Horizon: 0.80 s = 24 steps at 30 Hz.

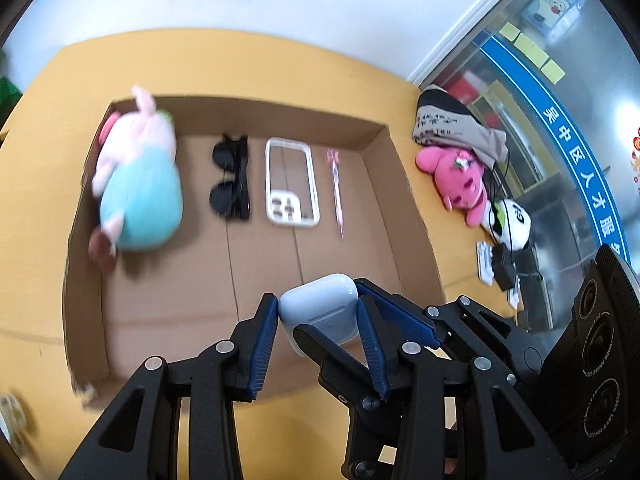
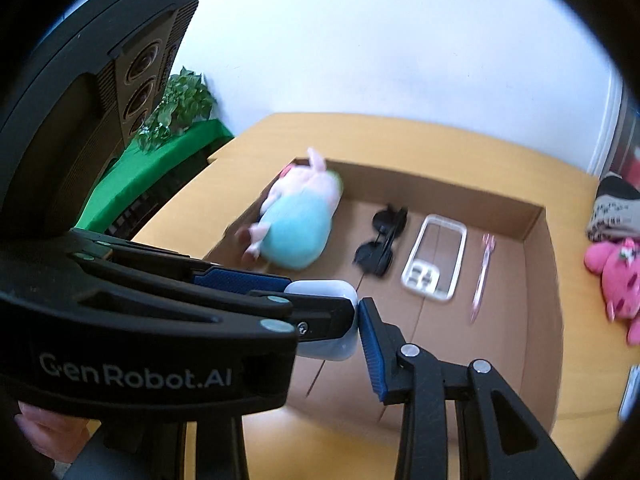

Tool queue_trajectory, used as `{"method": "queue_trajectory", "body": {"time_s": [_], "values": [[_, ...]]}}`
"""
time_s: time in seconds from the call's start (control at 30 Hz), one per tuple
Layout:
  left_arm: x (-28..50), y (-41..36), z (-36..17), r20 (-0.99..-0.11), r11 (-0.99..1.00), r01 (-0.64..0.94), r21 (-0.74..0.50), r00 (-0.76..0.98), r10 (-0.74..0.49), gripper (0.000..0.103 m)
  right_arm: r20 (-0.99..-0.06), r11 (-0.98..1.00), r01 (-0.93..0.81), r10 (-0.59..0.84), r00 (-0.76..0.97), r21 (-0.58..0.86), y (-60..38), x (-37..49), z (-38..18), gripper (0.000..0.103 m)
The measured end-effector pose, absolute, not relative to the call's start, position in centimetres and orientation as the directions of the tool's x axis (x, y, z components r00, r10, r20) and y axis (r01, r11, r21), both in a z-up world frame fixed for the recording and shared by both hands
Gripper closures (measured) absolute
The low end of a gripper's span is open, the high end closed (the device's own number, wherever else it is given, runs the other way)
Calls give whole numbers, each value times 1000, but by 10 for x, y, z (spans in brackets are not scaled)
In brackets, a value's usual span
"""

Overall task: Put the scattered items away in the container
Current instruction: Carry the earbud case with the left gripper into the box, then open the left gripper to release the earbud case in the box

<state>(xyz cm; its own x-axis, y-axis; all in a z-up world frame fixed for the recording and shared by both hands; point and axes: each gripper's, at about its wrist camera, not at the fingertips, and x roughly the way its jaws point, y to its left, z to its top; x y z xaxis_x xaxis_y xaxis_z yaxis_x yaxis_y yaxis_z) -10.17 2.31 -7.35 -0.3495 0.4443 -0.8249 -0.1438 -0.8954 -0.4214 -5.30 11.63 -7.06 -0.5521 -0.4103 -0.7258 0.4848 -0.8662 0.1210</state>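
A white earbud case is held over the front part of the shallow cardboard box. My left gripper and my right gripper are both closed on it from crossing sides. In the right wrist view the earbud case shows between the blue pads. Inside the box lie a blue and pink pig plush, black sunglasses, a clear phone case and a pink pen. These also show in the right wrist view: plush, sunglasses, phone case, pen.
The box sits on a yellow table. To its right lie a pink plush, a folded cloth, a white and black toy and cables. A green plant stands off the table's left.
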Motion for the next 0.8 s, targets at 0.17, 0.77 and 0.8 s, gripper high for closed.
{"method": "queue_trajectory", "body": {"time_s": [0.17,0.77,0.8], "values": [[-151,22,-105,-847,-895,-115,-432,-291,446,60,-761,-866,479,-407,-506,145,114,-102,-96,68],[-222,44,-234,-902,-902,-19,-431,-23,431,59,-914,-894,353,-359,-192,277,123,-184,-225,65],[-221,46,-233,-905,-905,-25,-425,-24,426,59,-914,-895,348,-359,-191,279,123,-184,-225,63]]}}
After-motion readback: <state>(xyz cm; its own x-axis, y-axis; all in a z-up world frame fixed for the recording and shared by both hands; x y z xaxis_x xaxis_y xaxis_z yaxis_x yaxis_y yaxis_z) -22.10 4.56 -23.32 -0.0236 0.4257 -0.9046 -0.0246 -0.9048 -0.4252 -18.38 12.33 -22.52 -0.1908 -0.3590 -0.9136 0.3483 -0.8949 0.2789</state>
